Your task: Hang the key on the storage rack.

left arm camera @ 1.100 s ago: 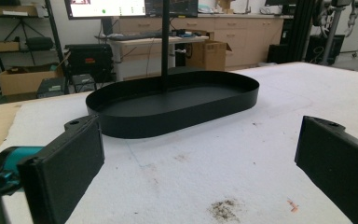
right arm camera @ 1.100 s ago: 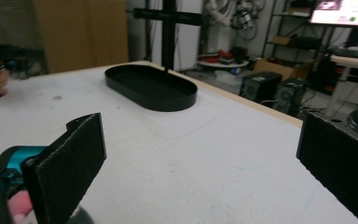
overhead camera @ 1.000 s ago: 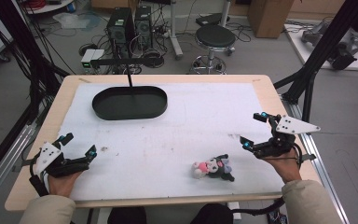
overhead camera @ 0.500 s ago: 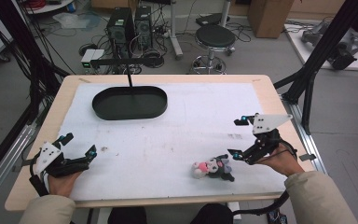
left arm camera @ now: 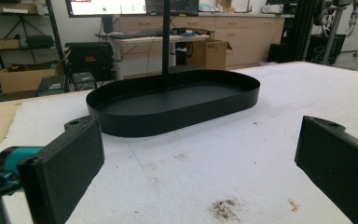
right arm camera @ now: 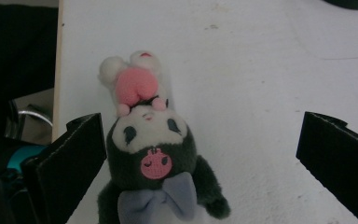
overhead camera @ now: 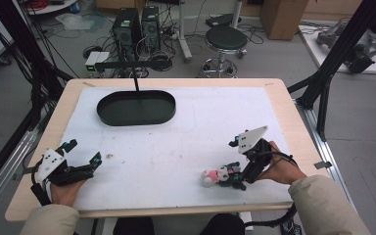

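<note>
Plush toy [overhead camera: 220,175] lies near the table's [overhead camera: 274,98] near edge, right of centre, on the white mat [overhead camera: 200,127]. Long axis runs roughly left–right in the high view: pale head end to the left, dark body toward your right hand.

Your right gripper [overhead camera: 237,180] sits directly at the toy's right end, jaws spread wide. In the right gripper view the toy [right arm camera: 151,154] lies between them, hard against the left jaw, well clear of the right one. Its axis points away along the jaws, pink-and-white end farthest.

Judgement: shift slightly so the body centres before you close.

Your left gripper [overhead camera: 81,156] rests at near left, jaws apart, nothing between. It faces the black oval tray [left arm camera: 177,100], well apart from the toy. Right hand is clearly nearer.
</note>
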Tool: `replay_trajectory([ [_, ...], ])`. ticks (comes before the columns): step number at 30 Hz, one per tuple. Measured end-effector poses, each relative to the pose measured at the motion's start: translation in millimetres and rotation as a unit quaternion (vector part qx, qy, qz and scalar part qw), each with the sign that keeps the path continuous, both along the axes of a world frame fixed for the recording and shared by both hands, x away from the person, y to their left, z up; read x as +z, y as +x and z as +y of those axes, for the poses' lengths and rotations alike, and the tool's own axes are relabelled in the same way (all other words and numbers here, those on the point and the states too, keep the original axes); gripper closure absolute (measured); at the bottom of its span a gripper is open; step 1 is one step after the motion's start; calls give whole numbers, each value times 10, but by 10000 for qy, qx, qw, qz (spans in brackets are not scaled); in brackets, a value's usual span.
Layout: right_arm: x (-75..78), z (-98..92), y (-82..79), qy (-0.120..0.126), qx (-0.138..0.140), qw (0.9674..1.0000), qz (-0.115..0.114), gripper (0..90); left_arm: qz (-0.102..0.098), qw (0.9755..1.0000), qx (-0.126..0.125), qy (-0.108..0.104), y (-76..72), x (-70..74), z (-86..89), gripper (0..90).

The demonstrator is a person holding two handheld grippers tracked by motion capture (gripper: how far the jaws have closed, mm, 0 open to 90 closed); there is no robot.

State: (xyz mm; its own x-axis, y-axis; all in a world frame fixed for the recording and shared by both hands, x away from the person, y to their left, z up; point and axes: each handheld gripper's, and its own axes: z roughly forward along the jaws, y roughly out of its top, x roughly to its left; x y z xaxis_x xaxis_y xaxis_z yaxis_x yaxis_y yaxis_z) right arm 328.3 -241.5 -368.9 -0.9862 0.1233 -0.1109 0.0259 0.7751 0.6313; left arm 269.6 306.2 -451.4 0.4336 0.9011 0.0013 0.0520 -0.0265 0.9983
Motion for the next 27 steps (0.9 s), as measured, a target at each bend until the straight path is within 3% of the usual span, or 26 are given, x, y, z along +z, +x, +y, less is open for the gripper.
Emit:
replay_trajectory([
  [7,-132,118,13,-487,149,9984,229,5,22,10000,-4,-7,3,1,2,17],
  [12,-213,163,35,-478,167,9980,378,5,4,10000,6,-12,2,0,-1,17],
  [21,-343,189,46,-733,244,9957,505,6,0,10000,-10,15,1,0,1,17],
  [27,-372,194,35,-942,508,9927,562,11,0,10000,-10,15,1,0,2,17],
])
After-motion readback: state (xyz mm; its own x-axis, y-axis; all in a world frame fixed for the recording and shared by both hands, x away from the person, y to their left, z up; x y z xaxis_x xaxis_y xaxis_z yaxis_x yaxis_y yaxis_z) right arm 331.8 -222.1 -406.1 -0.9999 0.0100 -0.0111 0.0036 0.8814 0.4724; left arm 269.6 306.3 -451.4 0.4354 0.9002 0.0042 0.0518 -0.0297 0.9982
